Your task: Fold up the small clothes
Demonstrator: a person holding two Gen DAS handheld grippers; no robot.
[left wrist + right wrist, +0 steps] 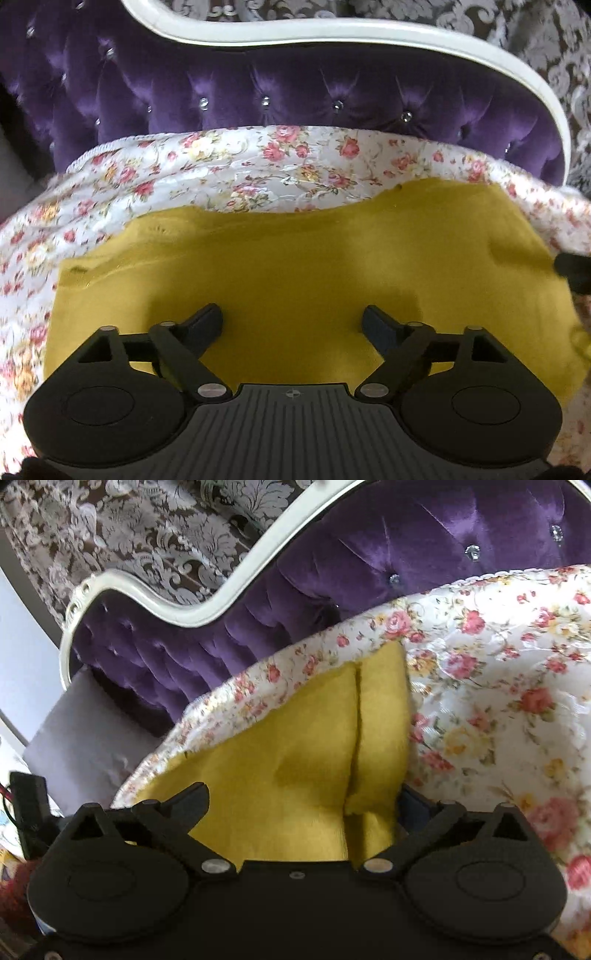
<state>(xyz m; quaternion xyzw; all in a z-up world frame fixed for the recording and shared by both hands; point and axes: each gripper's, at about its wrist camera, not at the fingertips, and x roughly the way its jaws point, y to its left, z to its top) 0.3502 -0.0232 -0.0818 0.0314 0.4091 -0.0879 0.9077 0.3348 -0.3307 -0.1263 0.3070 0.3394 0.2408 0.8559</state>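
The yellow garment is a matt, soft cloth with a fine knitted grain. The bedspread under it is a flowered cloth with a light satin shine and a raised woven pattern. The far headboard is glossy purple velvet, tufted with small clear studs, in a smooth white frame, perhaps painted wood. The left gripper and right gripper are matt black plastic with shiny metal pins.
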